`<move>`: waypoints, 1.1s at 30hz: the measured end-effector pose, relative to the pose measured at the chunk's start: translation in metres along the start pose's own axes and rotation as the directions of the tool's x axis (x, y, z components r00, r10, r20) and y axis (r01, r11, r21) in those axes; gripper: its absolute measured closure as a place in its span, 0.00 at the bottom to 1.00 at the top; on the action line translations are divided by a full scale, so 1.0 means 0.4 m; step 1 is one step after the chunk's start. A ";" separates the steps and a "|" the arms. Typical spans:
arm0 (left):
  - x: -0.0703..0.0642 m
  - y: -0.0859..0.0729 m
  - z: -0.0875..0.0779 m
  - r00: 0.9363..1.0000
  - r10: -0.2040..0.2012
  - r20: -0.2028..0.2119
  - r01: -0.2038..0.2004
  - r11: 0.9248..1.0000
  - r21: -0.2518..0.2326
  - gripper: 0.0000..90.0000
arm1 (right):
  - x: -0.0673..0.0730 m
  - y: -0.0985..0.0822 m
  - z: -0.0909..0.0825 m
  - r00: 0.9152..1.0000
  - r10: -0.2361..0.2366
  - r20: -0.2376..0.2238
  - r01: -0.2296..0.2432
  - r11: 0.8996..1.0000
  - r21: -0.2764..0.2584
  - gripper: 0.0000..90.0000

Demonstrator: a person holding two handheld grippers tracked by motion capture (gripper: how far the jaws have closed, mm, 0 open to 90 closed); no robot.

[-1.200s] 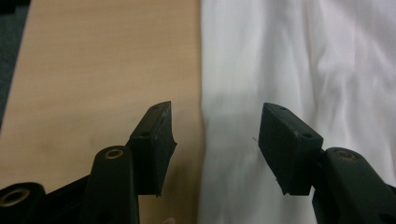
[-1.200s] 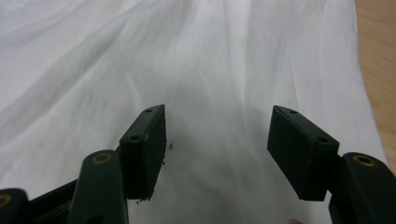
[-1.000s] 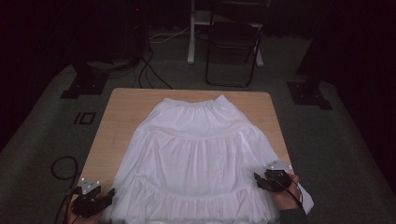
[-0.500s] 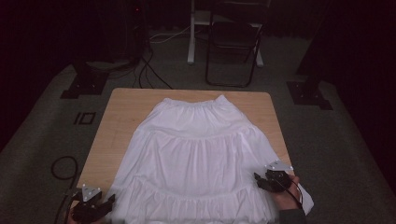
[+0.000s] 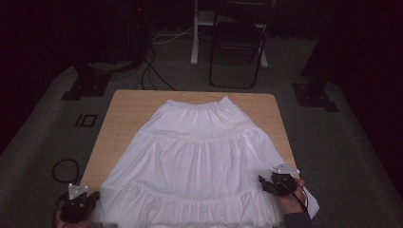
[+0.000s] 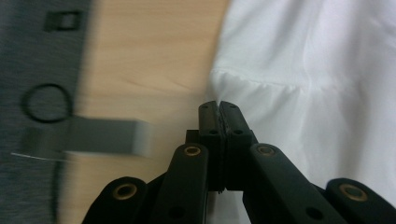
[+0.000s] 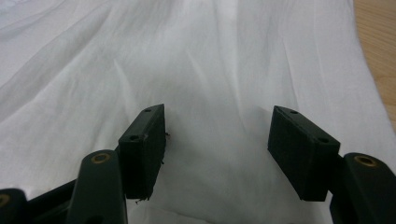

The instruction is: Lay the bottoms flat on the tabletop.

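Just right of the closed left gripper, the white skirt's edge.

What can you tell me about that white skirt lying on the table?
The white skirt looks like thin, light cotton, sewn in three gathered tiers under an elastic-looking waistband. It lies spread flat on the wooden table, waistband at the far end, its wide hem towards the person and spilling over the near right corner. Soft wrinkles run along it. The left gripper, its jaws shut, is at the skirt's left edge; whether cloth is pinched is unclear. The right gripper hovers over the fabric with open jaws.
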State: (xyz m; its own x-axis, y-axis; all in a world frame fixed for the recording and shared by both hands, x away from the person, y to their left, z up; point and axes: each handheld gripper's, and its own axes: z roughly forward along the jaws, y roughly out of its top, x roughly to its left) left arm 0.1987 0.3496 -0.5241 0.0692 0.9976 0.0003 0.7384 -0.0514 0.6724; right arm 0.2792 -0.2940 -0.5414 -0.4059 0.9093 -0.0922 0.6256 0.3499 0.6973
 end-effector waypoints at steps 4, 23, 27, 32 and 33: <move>0.074 0.035 0.006 0.997 -0.041 -0.065 0.039 0.999 -0.035 0.99 | 0.004 0.001 0.000 1.000 -0.001 -0.003 0.001 1.000 0.001 0.42; 0.221 0.088 0.078 0.966 -0.176 -0.192 0.167 0.984 -0.060 0.97 | 0.019 0.005 0.000 0.999 -0.030 -0.028 0.030 1.000 -0.001 0.42; 0.201 0.086 0.084 0.974 -0.171 -0.151 0.160 0.984 -0.082 0.78 | 0.019 0.006 -0.003 0.999 -0.032 -0.025 0.032 0.999 -0.004 0.42; 0.165 0.102 0.079 0.983 -0.150 -0.109 0.138 0.984 -0.109 0.67 | 0.014 0.007 -0.010 0.999 -0.027 -0.018 0.027 1.000 -0.010 0.42; 0.157 0.106 0.079 0.984 -0.146 -0.100 0.134 0.984 -0.113 0.65 | 0.011 0.006 -0.012 1.000 -0.023 -0.015 0.023 1.000 -0.012 0.42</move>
State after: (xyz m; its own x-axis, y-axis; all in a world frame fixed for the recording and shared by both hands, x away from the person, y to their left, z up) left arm 0.2556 0.4088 -0.5191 -0.1068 0.9940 -0.0236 0.6601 0.0886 0.7459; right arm 0.2757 -0.2903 -0.5365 -0.4304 0.8974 -0.0973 0.6078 0.3678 0.7037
